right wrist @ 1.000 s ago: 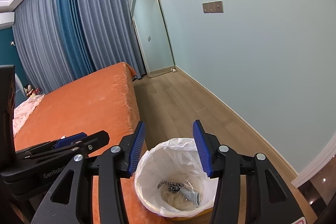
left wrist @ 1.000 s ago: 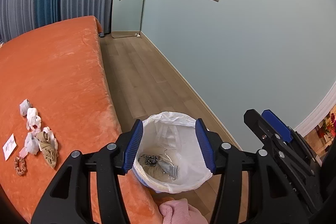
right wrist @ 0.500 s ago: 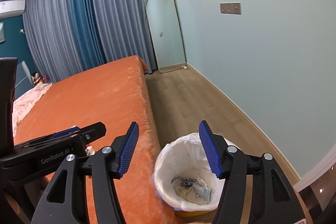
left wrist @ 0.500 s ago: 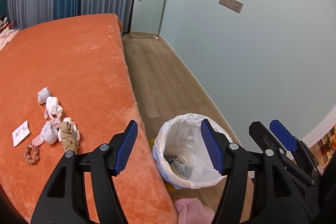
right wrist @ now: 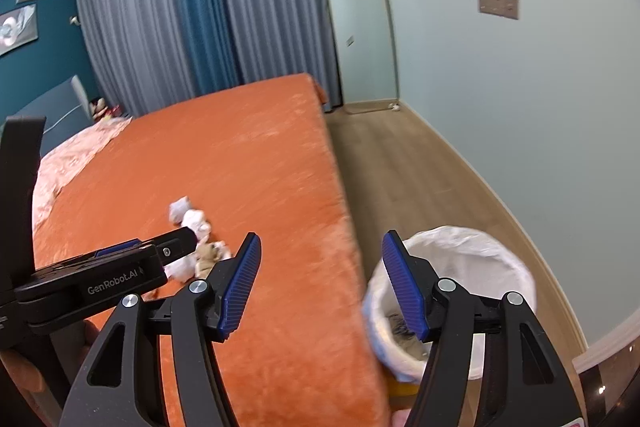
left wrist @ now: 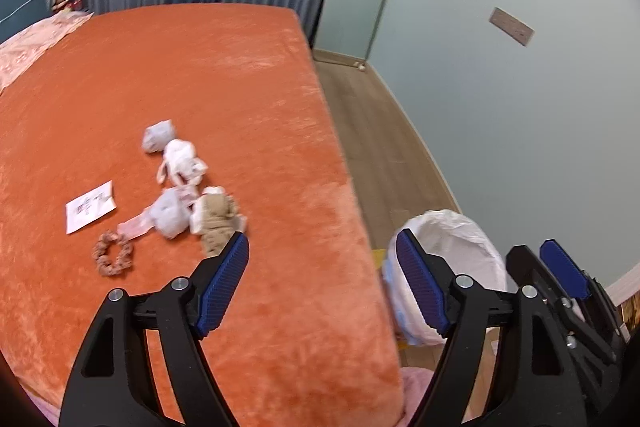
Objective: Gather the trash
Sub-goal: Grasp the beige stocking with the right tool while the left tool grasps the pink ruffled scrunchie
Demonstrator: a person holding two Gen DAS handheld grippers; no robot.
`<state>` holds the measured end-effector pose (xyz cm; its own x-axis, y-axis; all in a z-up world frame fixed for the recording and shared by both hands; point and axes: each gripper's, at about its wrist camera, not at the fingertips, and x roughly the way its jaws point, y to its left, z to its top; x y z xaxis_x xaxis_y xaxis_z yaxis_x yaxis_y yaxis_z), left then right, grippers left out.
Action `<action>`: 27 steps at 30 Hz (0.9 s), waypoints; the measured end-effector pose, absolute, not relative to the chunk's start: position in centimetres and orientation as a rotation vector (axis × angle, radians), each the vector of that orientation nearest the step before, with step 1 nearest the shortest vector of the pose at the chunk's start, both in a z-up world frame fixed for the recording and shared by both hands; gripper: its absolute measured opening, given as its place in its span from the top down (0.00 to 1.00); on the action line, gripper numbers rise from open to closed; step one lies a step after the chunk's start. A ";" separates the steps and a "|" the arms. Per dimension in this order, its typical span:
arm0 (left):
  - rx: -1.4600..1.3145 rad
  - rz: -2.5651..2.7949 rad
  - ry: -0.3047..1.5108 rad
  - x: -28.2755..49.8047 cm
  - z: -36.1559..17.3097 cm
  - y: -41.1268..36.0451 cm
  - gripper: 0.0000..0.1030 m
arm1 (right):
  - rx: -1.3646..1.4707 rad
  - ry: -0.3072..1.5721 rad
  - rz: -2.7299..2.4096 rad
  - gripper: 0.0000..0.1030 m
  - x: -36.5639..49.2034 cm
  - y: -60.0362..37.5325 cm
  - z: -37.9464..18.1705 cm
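A pile of crumpled white tissues (left wrist: 172,183) and a beige wad (left wrist: 216,217) lie on the orange bed (left wrist: 200,87), with a paper slip (left wrist: 90,211) and a brown scrunchie (left wrist: 113,253) beside them. A bin with a white liner (left wrist: 452,259) stands on the floor at the bed's right edge; it also shows in the right wrist view (right wrist: 472,287), with some trash inside. My left gripper (left wrist: 322,283) is open and empty above the bed edge, right of the pile. My right gripper (right wrist: 320,281) is open and empty, between the bed edge and the bin.
A wood floor (right wrist: 404,179) runs between the bed and the pale wall. A mirror (right wrist: 360,31) leans at the far end, beside blue curtains (right wrist: 208,19). A pink quilt (left wrist: 32,39) covers the bed's far left. Something pink (left wrist: 412,391) lies by the bin.
Both grippers have swung left, away from above the bin toward the bed. The trash pile has come closer to the middle of the left wrist view. Both stay open.
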<state>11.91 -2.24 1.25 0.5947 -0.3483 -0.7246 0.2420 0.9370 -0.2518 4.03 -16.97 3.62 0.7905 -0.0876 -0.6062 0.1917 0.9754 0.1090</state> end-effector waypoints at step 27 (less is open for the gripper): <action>-0.311 0.032 1.136 20.6 -15.0 20.4 0.30 | 0.083 0.948 0.020 0.41 18.9 -2.2 -11.5</action>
<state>20.61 20.41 -15.05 0.4255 -0.1324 -0.8952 -0.1821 0.9565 -0.2280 18.89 -2.22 -11.48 0.5837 0.0537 -0.8102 0.0192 0.9966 0.0798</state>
